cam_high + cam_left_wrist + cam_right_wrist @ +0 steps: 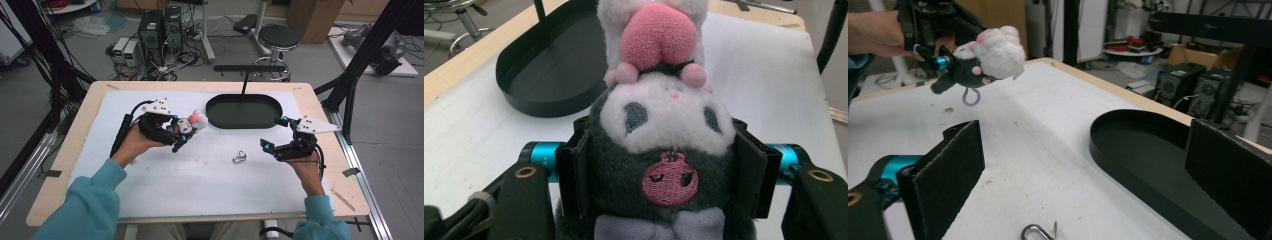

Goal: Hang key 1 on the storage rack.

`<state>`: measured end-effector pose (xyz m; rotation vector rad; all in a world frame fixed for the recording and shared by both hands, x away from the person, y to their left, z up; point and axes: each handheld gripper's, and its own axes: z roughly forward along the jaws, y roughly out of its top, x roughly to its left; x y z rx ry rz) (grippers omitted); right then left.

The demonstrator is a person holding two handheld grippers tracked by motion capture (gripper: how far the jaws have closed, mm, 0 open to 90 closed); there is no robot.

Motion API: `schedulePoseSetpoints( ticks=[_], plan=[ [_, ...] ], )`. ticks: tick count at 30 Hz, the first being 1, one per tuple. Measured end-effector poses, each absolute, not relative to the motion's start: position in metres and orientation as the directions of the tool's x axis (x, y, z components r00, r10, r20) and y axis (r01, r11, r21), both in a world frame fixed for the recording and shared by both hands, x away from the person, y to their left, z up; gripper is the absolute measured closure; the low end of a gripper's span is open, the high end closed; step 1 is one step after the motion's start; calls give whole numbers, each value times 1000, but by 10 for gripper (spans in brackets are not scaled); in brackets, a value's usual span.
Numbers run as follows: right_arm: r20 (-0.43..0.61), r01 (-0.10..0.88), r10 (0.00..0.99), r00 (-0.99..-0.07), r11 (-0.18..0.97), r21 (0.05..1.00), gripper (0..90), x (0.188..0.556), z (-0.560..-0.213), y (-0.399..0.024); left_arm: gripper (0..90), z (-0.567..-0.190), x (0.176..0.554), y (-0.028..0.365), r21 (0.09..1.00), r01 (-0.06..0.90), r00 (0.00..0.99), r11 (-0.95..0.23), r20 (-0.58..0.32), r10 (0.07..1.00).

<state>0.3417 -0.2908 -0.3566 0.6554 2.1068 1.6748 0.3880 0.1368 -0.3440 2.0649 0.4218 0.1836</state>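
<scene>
Plush [192,122] sits clamped in my left gripper [184,131], held clear of the white mat [165,185]. In the left gripper view, the 2 black pads [574,170] press into the dark body of the toy from both sides. The white face, the pink embroidered patch and the pink heart-shaped piece stand above the jaws, and a pale bow shows at the bottom edge. In the right gripper view, the toy hangs above the mat with a small lilac loop [971,97] dangling under it.

My right gripper [272,135] is released: its 2 jaws stand wide apart with nothing between them, and it hovers over the right part of the mat. The right gripper view shows 1 pad [950,170] at lower left and the other at the right edge.

Position data:
1. The black oval tray [215,112] lies at the far side of the mat, just beyond the toy and to its right.
2. A small metal clip [239,157] lies on the mat between the 2 grippers, nearer the right one.
3. The toy is outside the tray, near its left end.
</scene>
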Motion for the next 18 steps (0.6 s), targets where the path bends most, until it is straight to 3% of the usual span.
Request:
schedulePoseSetpoints(
  ticks=[18],
  plan=[
    [49, 132, 298, -953, 265, 955, 24, 378, -331, -247, 372, -338, 385, 128, 898, 157, 964, -410, -50, 261]
  ],
)
